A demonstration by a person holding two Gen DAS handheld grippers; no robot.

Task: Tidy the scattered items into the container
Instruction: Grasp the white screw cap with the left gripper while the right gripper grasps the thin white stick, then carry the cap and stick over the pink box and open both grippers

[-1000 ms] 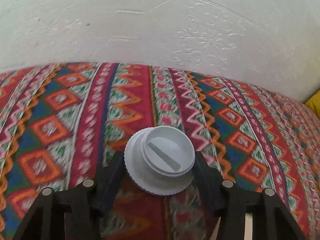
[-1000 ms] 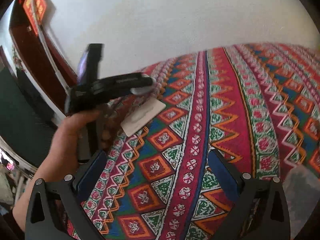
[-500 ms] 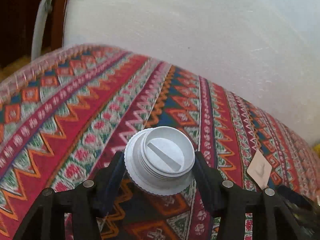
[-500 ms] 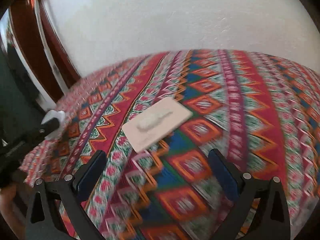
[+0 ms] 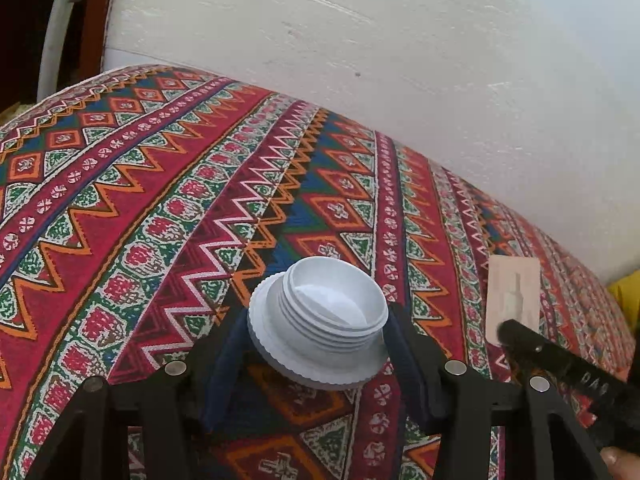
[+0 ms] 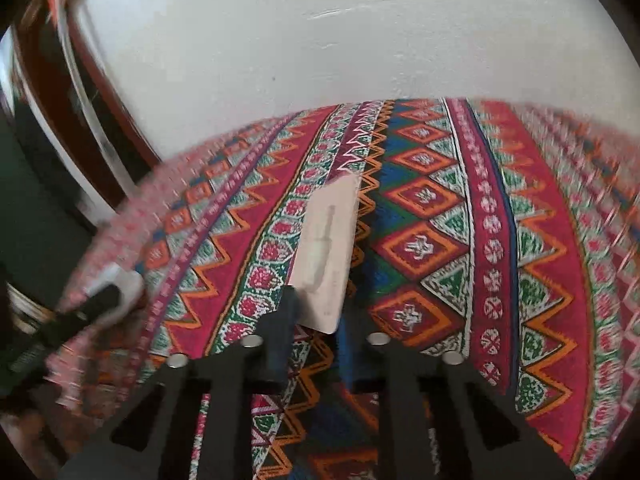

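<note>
My left gripper (image 5: pixel 318 318) is shut on a white threaded plastic cap (image 5: pixel 320 312), held just above the patterned cloth (image 5: pixel 160 220). A pale flat card (image 5: pixel 514 292) lies on the cloth to its right. In the right wrist view the same card (image 6: pixel 326 248) lies lengthwise ahead, and my right gripper (image 6: pixel 316 320) has its jaws drawn in on the card's near end. A finger of the right gripper (image 5: pixel 560 364) shows in the left wrist view, touching the card's near edge. The left gripper with the cap (image 6: pixel 116 284) appears blurred at the far left. No container is in view.
A white wall (image 5: pixel 360 60) runs close behind the cloth-covered surface. Dark wooden framing and a white pipe (image 5: pixel 56 40) stand at the left. Something yellow (image 5: pixel 628 296) sits at the right edge. A person's fingertip (image 5: pixel 616 460) shows at the bottom right.
The right gripper swung over to the card and its jaws narrowed from wide open onto the card's near end. The left gripper turned left with the cap, which tilted to show its hollow side.
</note>
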